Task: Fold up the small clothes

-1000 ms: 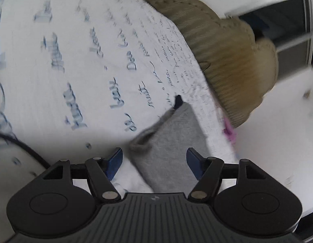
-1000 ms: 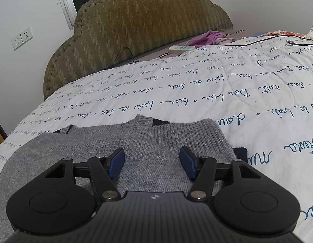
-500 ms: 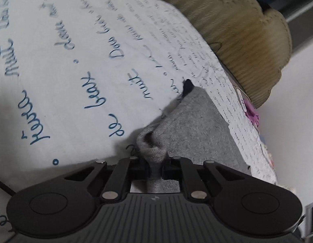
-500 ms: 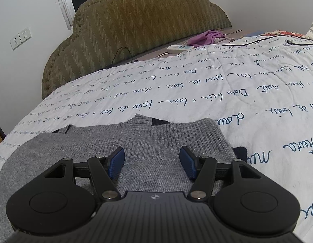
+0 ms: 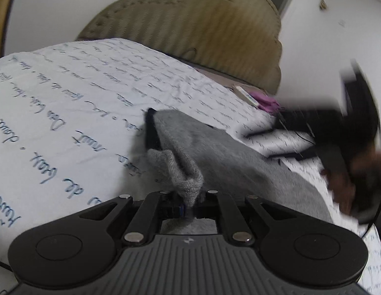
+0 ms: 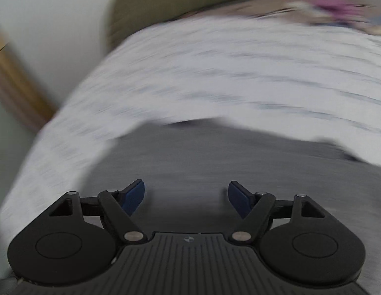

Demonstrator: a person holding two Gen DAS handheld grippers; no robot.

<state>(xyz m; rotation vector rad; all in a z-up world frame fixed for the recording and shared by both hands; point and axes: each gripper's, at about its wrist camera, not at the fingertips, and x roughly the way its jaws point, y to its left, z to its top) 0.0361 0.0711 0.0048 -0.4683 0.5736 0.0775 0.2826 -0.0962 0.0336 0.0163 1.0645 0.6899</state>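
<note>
Lifted off the bedspread [image 5: 67,93], sweater [image 5: 227,152] edge pinched in left gripper [image 5: 189,202] fingers; right gripper [image 6: 185,198] fingers widening, empty

Left wrist camera sat behind its own gripper [image 5: 190,204], low and close over the bed, facing along the white script-printed bedspread [image 5: 67,113] toward the olive padded headboard [image 5: 202,32]. The frame was rolled, so the bed sloped across it. The other gripper showed as a dark blur at its right edge.

Right wrist camera looked down more steeply past its gripper [image 6: 185,199], heavily motion-blurred.

Shared ground: grey sweater [image 6: 215,157], bedspread, headboard, and pink cloth [image 5: 266,103] near the headboard.
</note>
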